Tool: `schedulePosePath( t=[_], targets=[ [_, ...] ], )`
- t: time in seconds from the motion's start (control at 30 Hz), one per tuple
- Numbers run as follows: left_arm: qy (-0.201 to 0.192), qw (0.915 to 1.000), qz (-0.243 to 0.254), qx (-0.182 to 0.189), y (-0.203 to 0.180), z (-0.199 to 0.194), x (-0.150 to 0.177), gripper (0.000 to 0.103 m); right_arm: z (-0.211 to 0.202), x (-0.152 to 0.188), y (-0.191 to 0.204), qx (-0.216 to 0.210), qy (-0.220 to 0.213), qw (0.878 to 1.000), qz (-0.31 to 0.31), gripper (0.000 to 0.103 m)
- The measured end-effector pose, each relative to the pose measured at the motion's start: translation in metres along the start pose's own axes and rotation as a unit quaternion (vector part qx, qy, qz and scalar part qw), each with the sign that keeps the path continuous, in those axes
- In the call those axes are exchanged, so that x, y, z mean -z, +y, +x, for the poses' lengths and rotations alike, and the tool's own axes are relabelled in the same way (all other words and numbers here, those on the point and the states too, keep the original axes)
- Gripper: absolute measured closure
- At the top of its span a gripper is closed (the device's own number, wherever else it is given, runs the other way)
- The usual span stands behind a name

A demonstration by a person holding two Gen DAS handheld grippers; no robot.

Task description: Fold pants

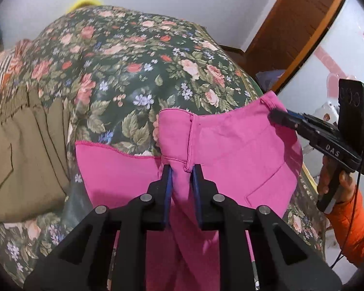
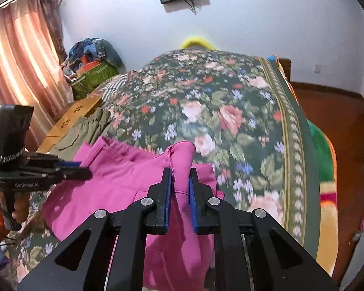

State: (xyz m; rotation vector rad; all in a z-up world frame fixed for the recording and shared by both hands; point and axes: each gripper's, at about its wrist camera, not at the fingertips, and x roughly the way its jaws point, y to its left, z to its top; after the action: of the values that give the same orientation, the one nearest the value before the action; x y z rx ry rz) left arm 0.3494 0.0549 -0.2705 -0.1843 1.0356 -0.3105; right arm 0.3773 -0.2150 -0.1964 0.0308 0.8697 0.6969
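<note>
Bright pink pants (image 1: 230,145) lie on a floral bedspread (image 1: 133,72). My left gripper (image 1: 182,169) is shut on a bunched fold of the pink fabric at a seam near the waistband. In the same view, my right gripper (image 1: 276,116) pinches the far right corner of the waistband. The right wrist view shows the pink pants (image 2: 114,181) with my right gripper (image 2: 180,172) shut on a raised fold of them. There, my left gripper (image 2: 85,169) grips the cloth at the left. A hand in an orange sleeve (image 1: 351,230) holds the right gripper's handle.
Khaki pants (image 1: 24,157) lie on the bed to the left of the pink ones. A cardboard box (image 2: 70,118), a pile of bags (image 2: 92,68) and a curtain (image 2: 19,55) stand beyond the bed's left side. The bed's striped border (image 2: 301,145) drops to a wooden floor at right.
</note>
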Motion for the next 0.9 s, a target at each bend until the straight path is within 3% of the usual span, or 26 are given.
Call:
schedulePosePath(
  t=[0.2, 0.47, 0.53, 0.7, 0.8, 0.9],
  targets=[
    [0.007, 0.9992, -0.036, 0.012, 0.017, 0.004, 0.007, 0.087, 0.026, -0.016, 0.004, -0.001, 0.006, 1.000, -0.031, 0.092],
    [0.006, 0.9980, -0.061, 0.015, 0.031, 0.003, 0.016, 0.087, 0.080, -0.015, -0.005, -0.008, 0.066, 0.997, -0.033, 0.091],
    [0.009, 0.9981, -0.060, 0.014, 0.031, 0.003, 0.017, 0.087, 0.090, -0.012, -0.004, 0.002, 0.084, 0.996, -0.039, 0.084],
    [0.018, 0.9981, -0.056, 0.016, 0.030, -0.002, 0.015, 0.087, 0.085, -0.015, -0.011, -0.009, 0.099, 0.995, -0.022, 0.077],
    [0.010, 0.9983, -0.056, 0.011, 0.029, -0.010, 0.011, 0.086, 0.075, -0.016, -0.016, 0.001, 0.098, 0.995, -0.015, 0.060],
    [-0.007, 0.9988, -0.049, -0.001, 0.026, -0.019, 0.003, 0.086, 0.062, -0.013, -0.023, 0.006, 0.091, 0.996, -0.004, 0.059]
  ],
)
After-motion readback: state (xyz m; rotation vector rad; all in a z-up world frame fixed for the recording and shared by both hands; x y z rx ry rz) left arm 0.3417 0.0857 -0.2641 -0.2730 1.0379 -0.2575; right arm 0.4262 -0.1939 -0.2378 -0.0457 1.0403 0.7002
